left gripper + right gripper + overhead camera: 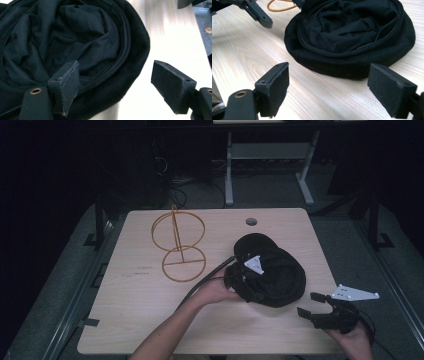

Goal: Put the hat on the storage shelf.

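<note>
A black cloth hat point(280, 270) lies upside down on the right half of the wooden table point(140, 320), its crumpled lining point(75, 37) facing up. My left gripper point(247, 282) is open at the hat's left edge. In the left gripper view point(117, 85) one jaw rests over the lining inside the rim and the other stands over bare table, so the rim lies between them. My right gripper point(311, 304) is open near the table's front right corner, a short way from the hat point(352, 32), with nothing between its jaws point(329, 90).
A gold wire stand point(178, 245) made of rings stands left of the hat, and its base ring point(279, 8) peeks out behind the hat. A round cable hole point(251, 221) sits near the table's far edge. Dark floor and desk legs lie beyond.
</note>
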Demonstrator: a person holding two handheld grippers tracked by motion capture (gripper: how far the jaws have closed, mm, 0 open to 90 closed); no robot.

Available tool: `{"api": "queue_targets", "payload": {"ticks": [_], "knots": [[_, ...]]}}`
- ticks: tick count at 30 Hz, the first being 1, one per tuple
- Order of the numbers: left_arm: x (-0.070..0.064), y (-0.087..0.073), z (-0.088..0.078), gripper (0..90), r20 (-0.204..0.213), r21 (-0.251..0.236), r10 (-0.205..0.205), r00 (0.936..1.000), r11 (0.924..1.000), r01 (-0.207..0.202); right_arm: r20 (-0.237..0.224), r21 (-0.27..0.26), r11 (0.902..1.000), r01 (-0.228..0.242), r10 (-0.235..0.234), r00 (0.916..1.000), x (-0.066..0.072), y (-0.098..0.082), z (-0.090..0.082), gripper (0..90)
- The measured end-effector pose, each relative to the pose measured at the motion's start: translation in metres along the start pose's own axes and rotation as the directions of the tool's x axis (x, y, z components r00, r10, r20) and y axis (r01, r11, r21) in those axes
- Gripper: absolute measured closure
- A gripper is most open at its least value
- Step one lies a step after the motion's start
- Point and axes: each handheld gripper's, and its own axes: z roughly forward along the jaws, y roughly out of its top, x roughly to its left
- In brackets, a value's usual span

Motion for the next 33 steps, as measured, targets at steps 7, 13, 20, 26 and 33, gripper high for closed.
{"api": "queue_targets", "payload": {"ticks": [7, 13, 20, 26, 33], "knots": [[0.001, 0.0, 0.015, 23.0, 0.024, 0.041, 0.015, 0.9996, 0.999, -0.016, -0.001, -0.001, 1.0, -0.002, 0.002, 1.0, 0.0, 0.0, 0.0, 17.2], [-0.001, -0.001, 0.028, 23.5, 0.047, 0.092, 0.023, 0.9986, 0.9954, -0.028, -0.003, 0.0, 1.0, 0.002, -0.002, 1.0, 0.0, 0.0, 0.0, 17.2], [0.001, -0.003, 0.038, 29.1, 0.032, 0.122, 0.03, 0.999, 0.992, -0.034, -0.003, 0.002, 1.0, 0.004, -0.004, 1.0, 0.0, 0.0, 0.0, 17.3], [0.001, -0.002, 0.045, 36.2, 0.009, 0.159, 0.071, 0.9975, 0.9847, -0.071, -0.003, 0.0, 1.0, 0.002, -0.002, 1.0, 0.0, 0.0, 0.0, 17.3], [0.001, -0.003, 0.049, 44.1, -0.007, 0.176, 0.083, 0.9965, 0.9812, -0.081, -0.002, -0.002, 1.0, 0.004, -0.004, 1.0, 0.0, 0.0, -0.001, 17.4]]}}
